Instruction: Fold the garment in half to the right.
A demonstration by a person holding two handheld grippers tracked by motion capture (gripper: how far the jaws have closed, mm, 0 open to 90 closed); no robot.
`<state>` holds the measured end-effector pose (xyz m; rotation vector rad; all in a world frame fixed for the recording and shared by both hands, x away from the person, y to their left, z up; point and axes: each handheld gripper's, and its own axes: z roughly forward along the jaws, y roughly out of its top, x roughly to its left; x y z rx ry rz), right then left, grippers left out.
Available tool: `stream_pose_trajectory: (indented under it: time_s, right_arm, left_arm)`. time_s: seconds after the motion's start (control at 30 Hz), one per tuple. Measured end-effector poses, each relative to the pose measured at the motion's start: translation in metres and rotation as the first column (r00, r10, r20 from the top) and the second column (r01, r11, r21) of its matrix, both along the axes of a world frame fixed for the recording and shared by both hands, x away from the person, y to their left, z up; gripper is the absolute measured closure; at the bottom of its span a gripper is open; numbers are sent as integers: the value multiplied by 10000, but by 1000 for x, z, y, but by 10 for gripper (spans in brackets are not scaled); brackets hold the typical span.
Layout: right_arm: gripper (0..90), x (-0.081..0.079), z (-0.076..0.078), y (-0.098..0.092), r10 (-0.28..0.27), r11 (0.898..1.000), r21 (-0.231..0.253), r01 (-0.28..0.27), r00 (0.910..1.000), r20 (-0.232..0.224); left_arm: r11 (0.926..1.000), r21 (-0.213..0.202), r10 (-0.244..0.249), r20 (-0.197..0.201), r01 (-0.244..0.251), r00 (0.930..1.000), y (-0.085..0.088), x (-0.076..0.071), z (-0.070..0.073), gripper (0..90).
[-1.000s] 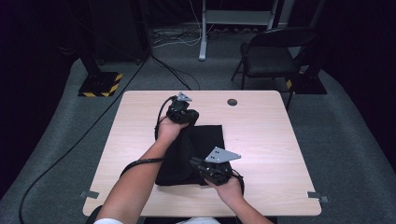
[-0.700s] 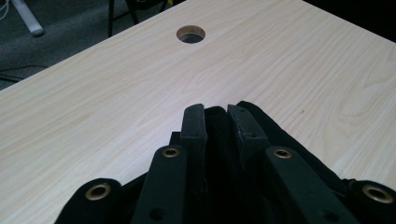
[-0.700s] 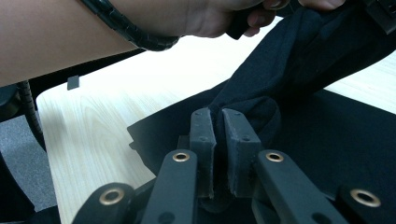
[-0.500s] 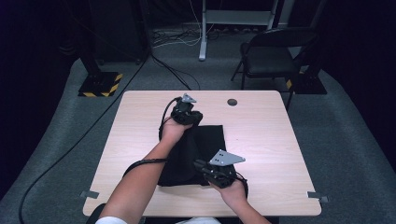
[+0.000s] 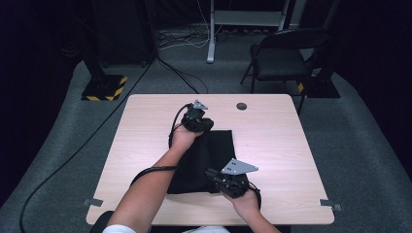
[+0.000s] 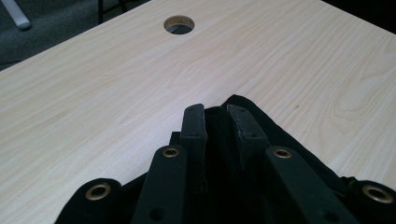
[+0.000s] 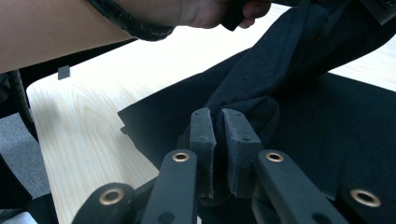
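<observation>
A black cloth [image 5: 204,155] lies folded on the light wooden table [image 5: 277,145], near the middle and toward the person's side. My left gripper [image 5: 209,127] is at the cloth's far edge and is shut on it; in the left gripper view the jaws [image 6: 219,112] pinch a raised bit of the cloth [image 6: 303,149]. My right gripper [image 5: 211,173] sits at the cloth's near right part. Its jaws [image 7: 218,116] are shut on a bunched fold of the cloth [image 7: 327,121], which stretches up toward the other hand [image 7: 210,11].
A round cable hole [image 5: 241,106] is cut into the table near its far edge, also seen ahead of the left jaws as the hole [image 6: 179,24]. A dark chair [image 5: 286,58] stands beyond the table. Cables [image 5: 77,155] trail over the grey floor at left.
</observation>
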<state>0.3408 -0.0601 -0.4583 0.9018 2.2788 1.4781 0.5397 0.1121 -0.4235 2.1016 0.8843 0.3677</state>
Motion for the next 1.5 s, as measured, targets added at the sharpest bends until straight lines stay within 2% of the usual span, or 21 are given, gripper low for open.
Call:
stream_pose_trajectory:
  time_s: [1.07, 1.5]
  right_arm:
    - [825, -2, -17, -12, -467, 9988, -138, 461, 9978, -465]
    - [825, -1, -18, -13, -512, 9985, -243, 499, 9972, -548]
  left_arm:
    - [9999, 118, -12, -390, 16, 9992, -20, 4, -24, 771]
    - [9991, 422, -51, -334, 65, 9994, -25, 5, -29, 772]
